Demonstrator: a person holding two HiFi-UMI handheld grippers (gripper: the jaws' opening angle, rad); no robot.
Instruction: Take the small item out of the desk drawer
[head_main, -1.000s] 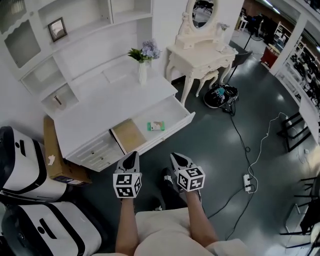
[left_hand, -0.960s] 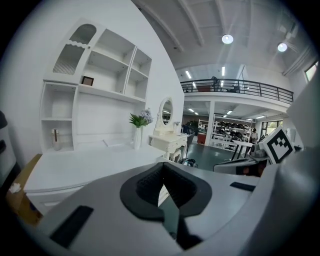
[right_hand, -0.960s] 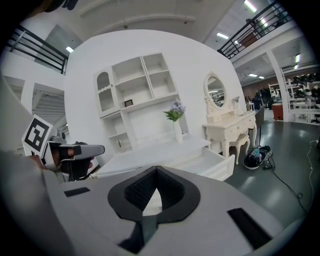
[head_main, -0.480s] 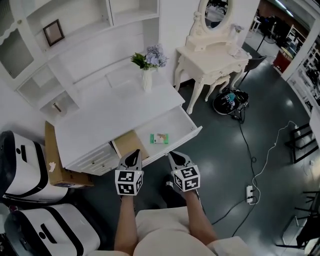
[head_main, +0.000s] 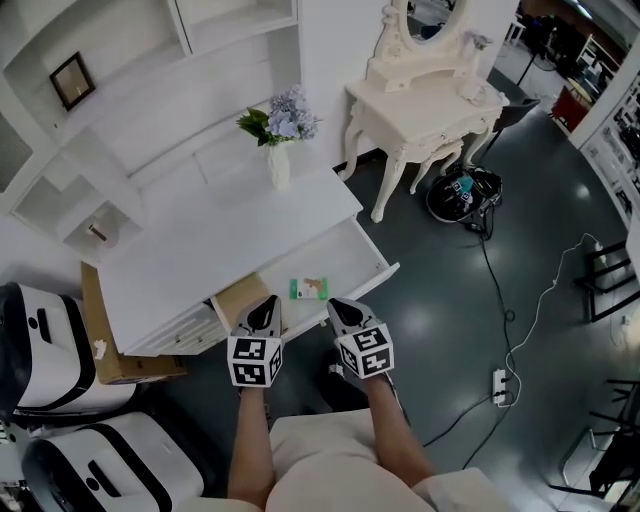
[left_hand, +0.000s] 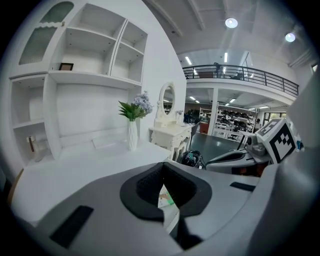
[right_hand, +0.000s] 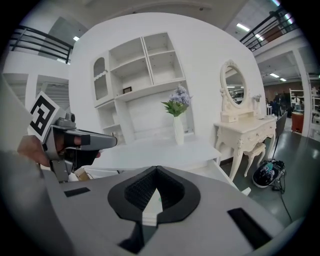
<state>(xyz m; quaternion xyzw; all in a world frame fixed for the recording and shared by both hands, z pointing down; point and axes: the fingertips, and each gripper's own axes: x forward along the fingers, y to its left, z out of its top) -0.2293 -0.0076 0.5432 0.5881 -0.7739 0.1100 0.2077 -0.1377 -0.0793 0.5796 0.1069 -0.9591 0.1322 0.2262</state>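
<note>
The small green and white item lies flat in the open white desk drawer. My left gripper and right gripper hover side by side at the drawer's front edge, one on each side of the item and a little short of it. Both are shut and hold nothing. In the left gripper view the left gripper has its tips together, and the item shows through the gap behind them. In the right gripper view the right gripper points at the desk, with the left gripper beside it.
A vase of flowers stands at the back of the white desk top. A cream dressing table is to the right, with a bag and cables with a power strip on the dark floor. A cardboard box is at the left.
Both grippers have moved forward together to the drawer's front edge, still shut. The item in the drawer now lies just beyond their tips.
</note>
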